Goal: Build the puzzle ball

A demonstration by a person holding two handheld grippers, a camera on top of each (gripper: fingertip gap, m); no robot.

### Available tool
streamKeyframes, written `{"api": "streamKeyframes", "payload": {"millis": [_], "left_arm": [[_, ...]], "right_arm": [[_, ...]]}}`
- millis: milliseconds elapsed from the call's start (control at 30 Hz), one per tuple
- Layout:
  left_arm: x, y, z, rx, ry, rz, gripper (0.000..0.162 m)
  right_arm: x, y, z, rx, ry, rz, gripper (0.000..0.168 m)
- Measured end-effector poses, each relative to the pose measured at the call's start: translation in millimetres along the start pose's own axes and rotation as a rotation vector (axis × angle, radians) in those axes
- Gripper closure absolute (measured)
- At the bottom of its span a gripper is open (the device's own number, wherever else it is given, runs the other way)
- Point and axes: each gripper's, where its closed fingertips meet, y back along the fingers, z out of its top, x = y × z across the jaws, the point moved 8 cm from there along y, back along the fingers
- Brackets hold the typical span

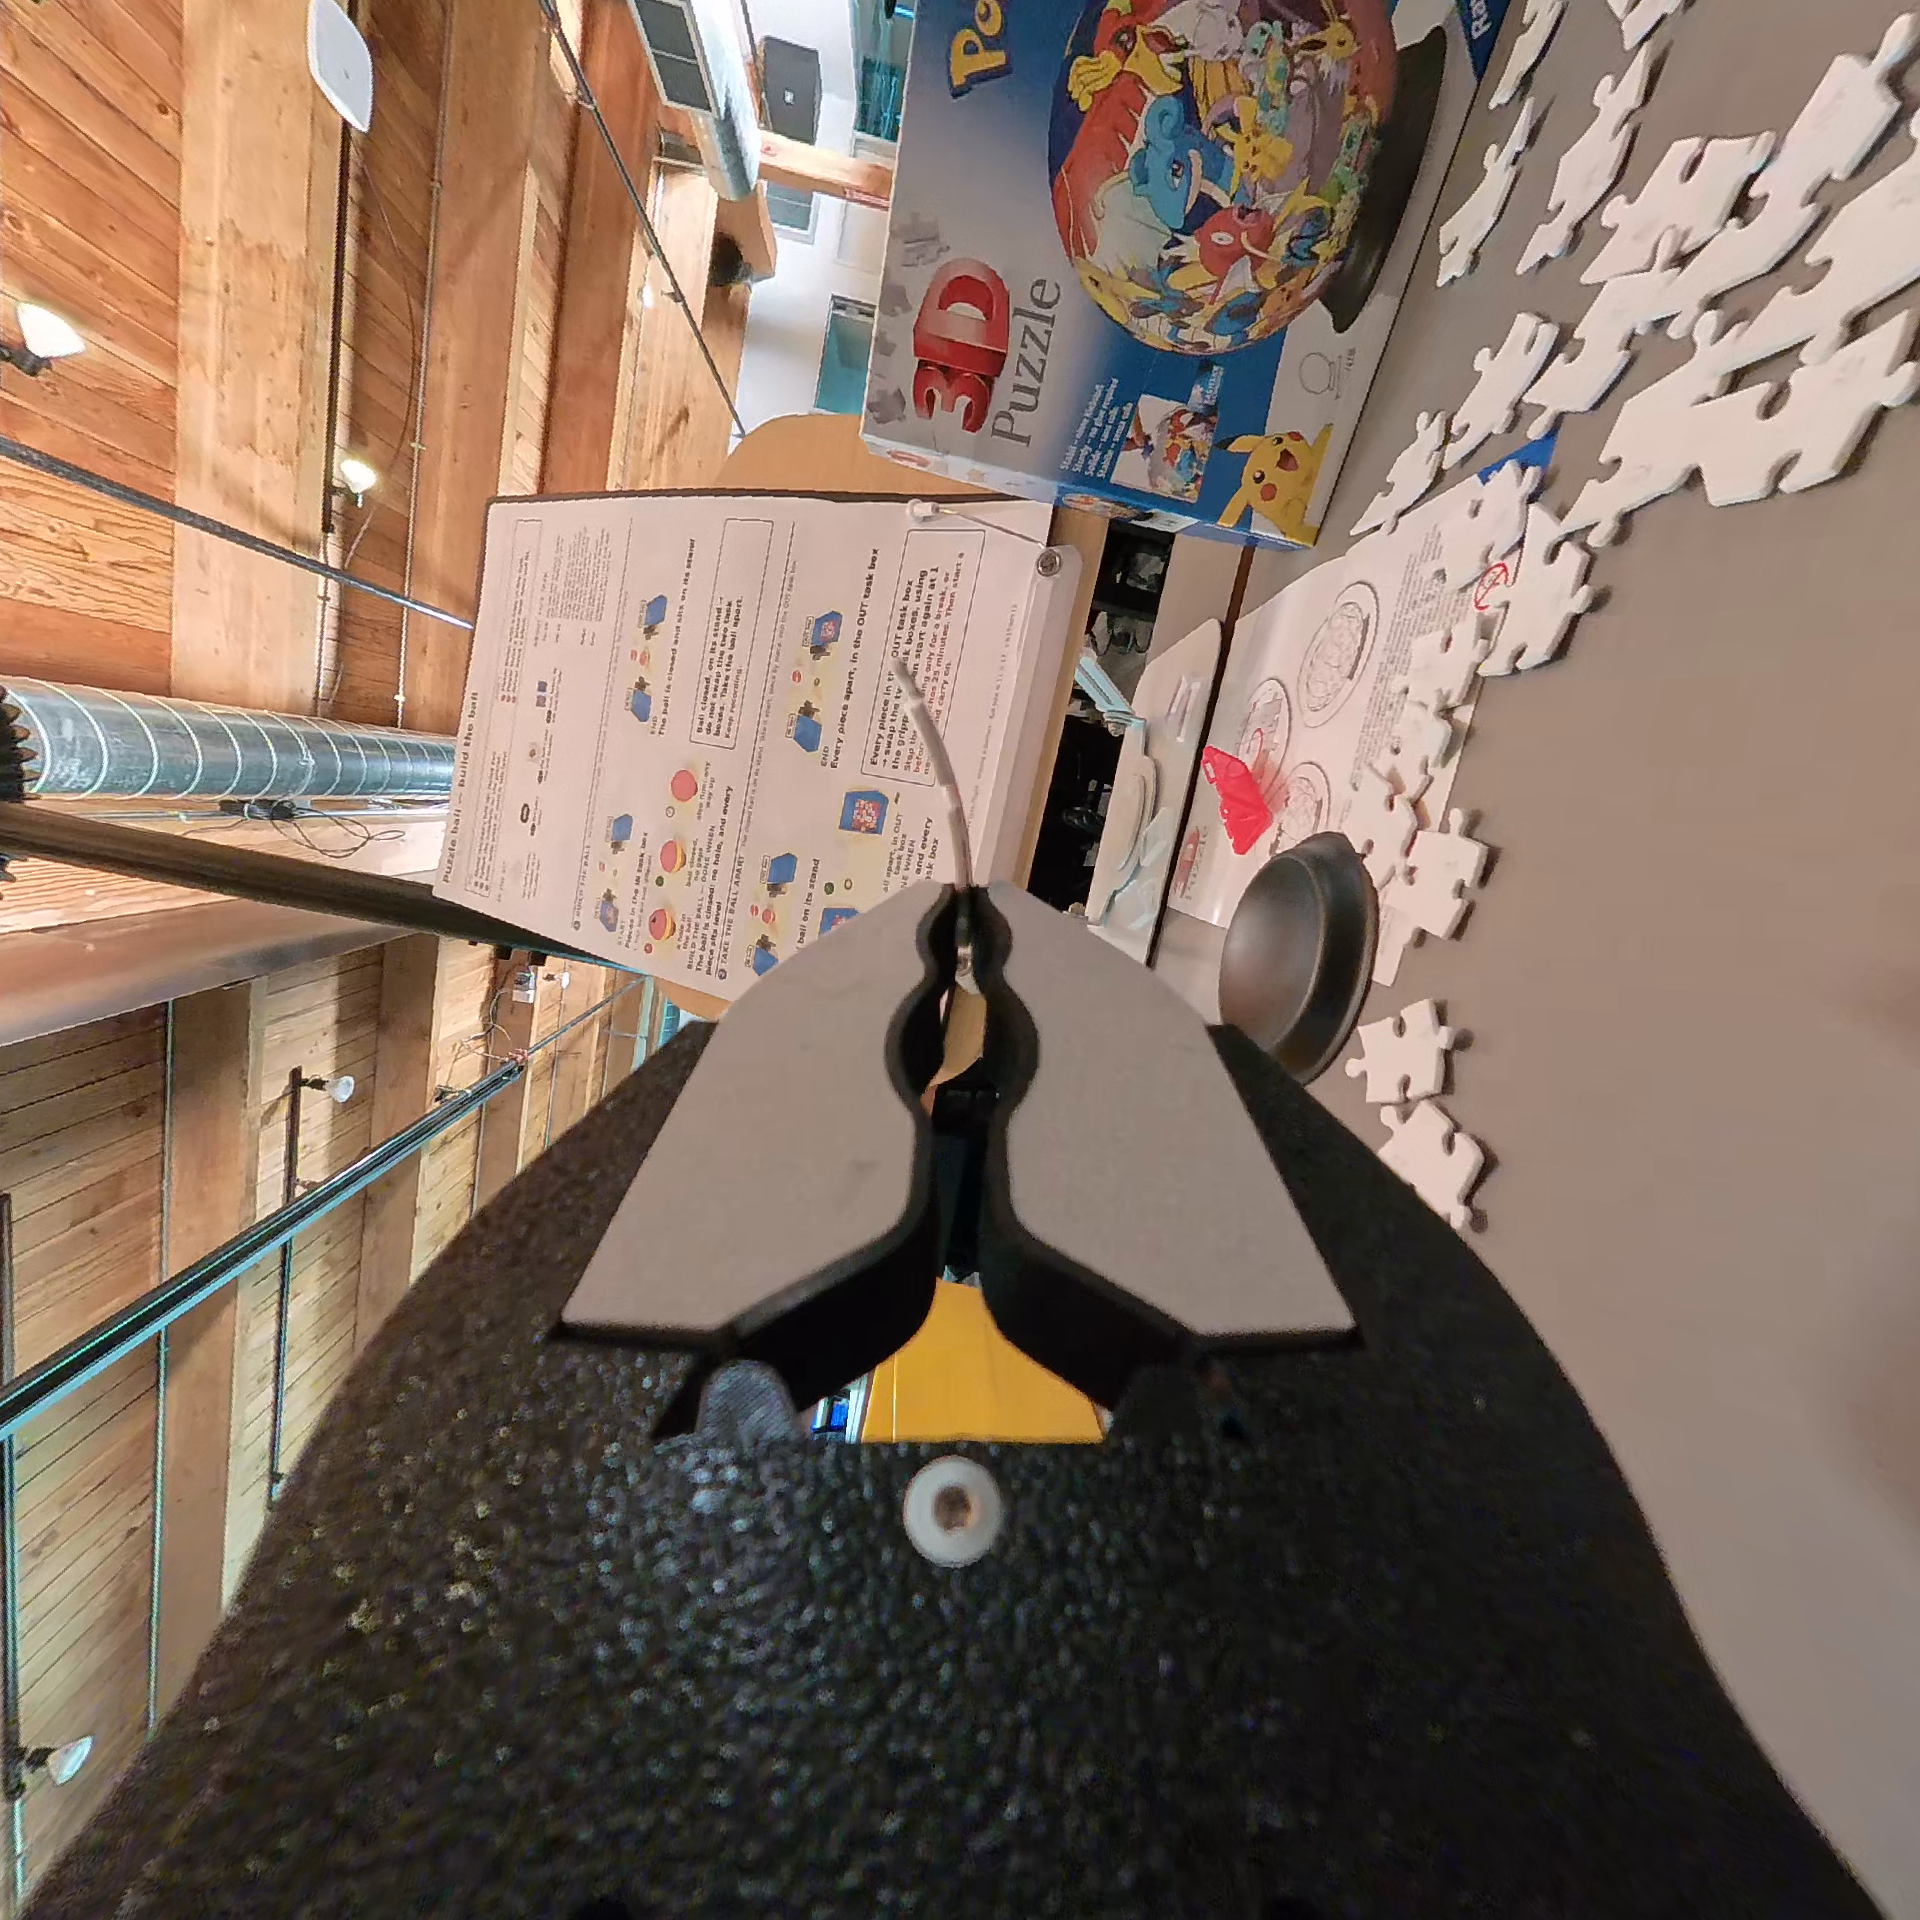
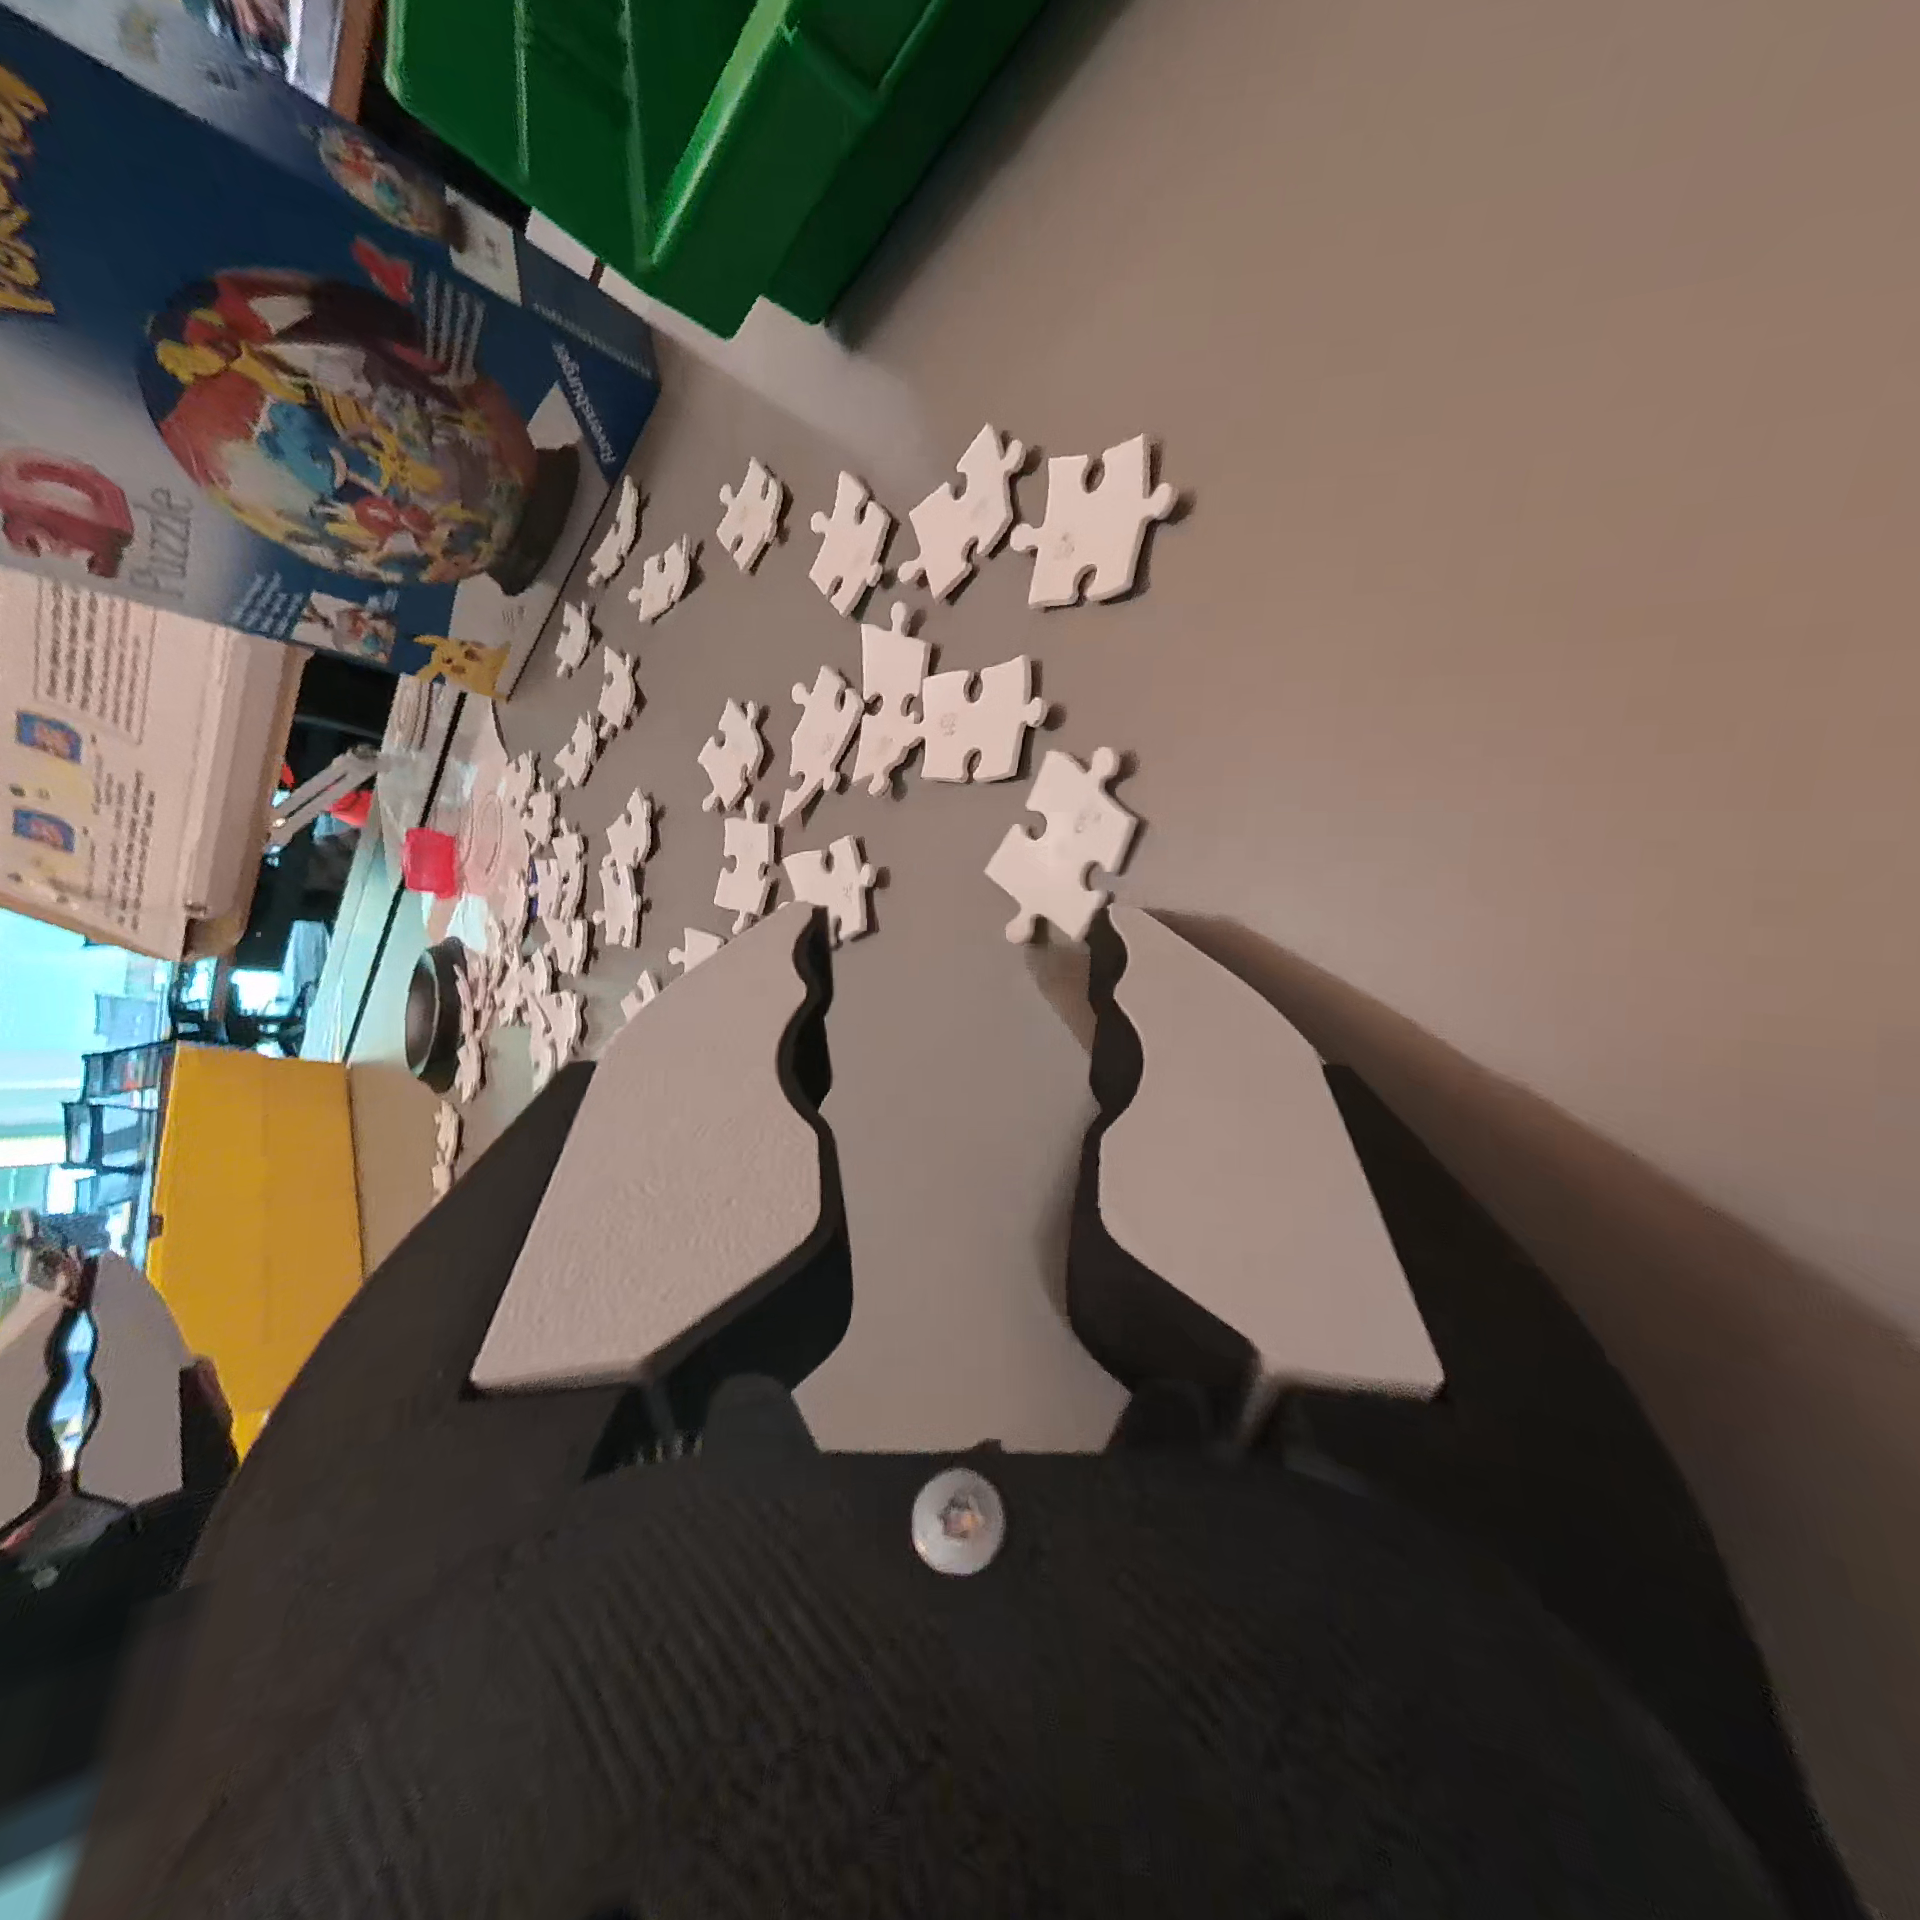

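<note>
Several white puzzle pieces (image 2: 977, 717) lie face down, scattered on the grey table (image 2: 1507, 623); they also show in the left wrist view (image 1: 1704, 291). My right gripper (image 2: 961, 925) is open and empty, low over the table, with one white piece (image 2: 1065, 842) just beyond its right fingertip. My left gripper (image 1: 971, 904) is shut with nothing seen in it, held off the table and pointing at a hanging instruction sheet (image 1: 748, 727). It also shows at the lower left of the right wrist view (image 2: 78, 1382). A black round stand (image 1: 1299, 956) sits among the pieces.
The blue puzzle box (image 1: 1122, 260) stands at the table's far side, also in the right wrist view (image 2: 312, 416). A green bin (image 2: 707, 135) sits beside it. A yellow box (image 2: 260, 1195), a paper leaflet (image 1: 1351, 665) and a small red item (image 1: 1236, 795) lie near the stand. My hands' fingertips stand some 40 cm from each other.
</note>
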Motion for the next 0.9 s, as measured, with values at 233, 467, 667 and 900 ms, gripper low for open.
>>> {"api": "streamKeyframes", "payload": {"millis": [233,467,667,900], "left_arm": [[3.7,0.7,-3.3,0.01,0.087,-0.016,0.161],[18.1,3.5,12.1,-0.105,-0.014,0.096,0.161],[23.5,6.3,27.1,-0.138,-0.236,0.252,0.161],[18.6,12.4,37.3,-0.197,-0.339,0.314,0.161]], "right_arm": [[-1.9,10.2,22.0,-0.043,0.158,-0.051,0.1],[107.9,-9.7,5.3,0.012,0.752,0.247,0.102],[213.9,-15.1,-48.2,0.206,0.903,0.77,0.124],[251.4,-16.4,-73.7,0.344,0.831,0.9,0.138]]}}
